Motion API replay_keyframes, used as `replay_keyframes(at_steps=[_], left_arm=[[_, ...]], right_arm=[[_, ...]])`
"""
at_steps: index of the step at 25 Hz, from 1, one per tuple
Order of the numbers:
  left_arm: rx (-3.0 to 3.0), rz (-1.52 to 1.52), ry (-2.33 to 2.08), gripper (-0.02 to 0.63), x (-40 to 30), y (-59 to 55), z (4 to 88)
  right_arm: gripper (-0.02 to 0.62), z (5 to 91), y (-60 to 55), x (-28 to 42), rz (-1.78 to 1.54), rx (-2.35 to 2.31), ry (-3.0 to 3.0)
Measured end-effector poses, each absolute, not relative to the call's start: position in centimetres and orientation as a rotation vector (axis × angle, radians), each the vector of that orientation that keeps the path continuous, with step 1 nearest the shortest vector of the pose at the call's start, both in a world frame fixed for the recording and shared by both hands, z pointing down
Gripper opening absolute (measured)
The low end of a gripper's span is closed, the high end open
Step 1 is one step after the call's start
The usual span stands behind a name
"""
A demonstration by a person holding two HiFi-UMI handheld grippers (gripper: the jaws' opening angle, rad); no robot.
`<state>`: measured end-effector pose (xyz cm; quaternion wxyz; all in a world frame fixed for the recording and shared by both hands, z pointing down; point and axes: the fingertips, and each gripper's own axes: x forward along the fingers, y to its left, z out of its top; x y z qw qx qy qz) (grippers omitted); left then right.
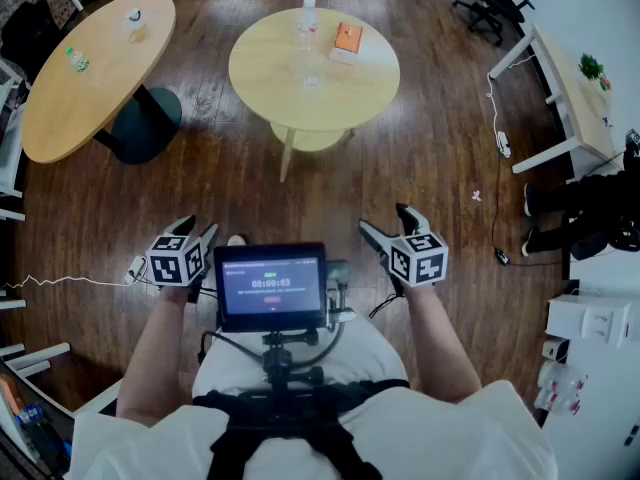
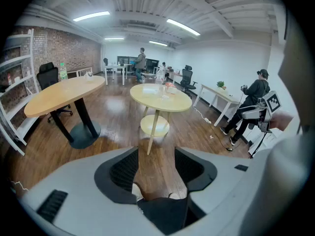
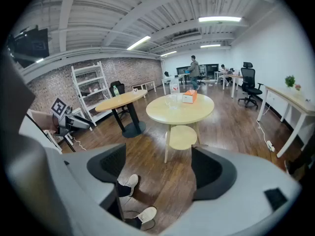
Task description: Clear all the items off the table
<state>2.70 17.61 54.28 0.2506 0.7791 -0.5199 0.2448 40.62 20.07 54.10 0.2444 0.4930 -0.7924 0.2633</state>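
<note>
1. The left gripper (image 2: 156, 157) has its jaws a moderate way apart and holds nothing. Only the dark wooden floor (image 2: 157, 132) and the tips of the person's shoes show in the gap.
2. The right gripper (image 3: 158, 170) has its jaws set wider apart, also empty. The person's white shoes (image 3: 146, 214) sit low in the gap, nearer the left-hand jaw.
3. A small screen (image 1: 270, 286) on the person's chest rig lies behind and between the two grippers.
4. The round yellow table (image 3: 182, 113) stands ahead of both pairs of jaws, well apart from them. Its leg lines up roughly with each gap.
5. On the tabletop are a clear water bottle (image 1: 307, 23), a glass (image 1: 310, 73) and an orange box (image 1: 347, 40). The glass is on the side nearer the jaws. The bottle and box are further back, with the box to the right of the bottle.
6. A larger oval wooden table (image 1: 80, 98) stands further out, beyond and left of the left jaws. It carries two small bottles (image 1: 78, 61).
</note>
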Motion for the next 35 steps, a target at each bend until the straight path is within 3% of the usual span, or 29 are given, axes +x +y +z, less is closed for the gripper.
replay_keyframes(at_steps=[7,15,17,35], left_arm=[[2.164,0.649,-1.394,0.245,2.5,15.2,53.5],[2.194,0.656,-1.311,0.245,-1.8,7.6,54.6],[2.200,0.659,-1.296,0.245,-3.2,6.0,54.2],[2.269,0.689,-1.150,0.245,-11.2,-4.2,53.5]], right_arm=[[0.431,52.6,17.9,39.5,0.679,1.359,-2.155],[0.431,51.7,11.4,34.5,0.692,1.455,-2.111],[0.469,51.2,10.0,33.0,0.700,1.479,-2.101],[0.469,50.2,-1.2,23.1,0.657,1.659,-2.078]])
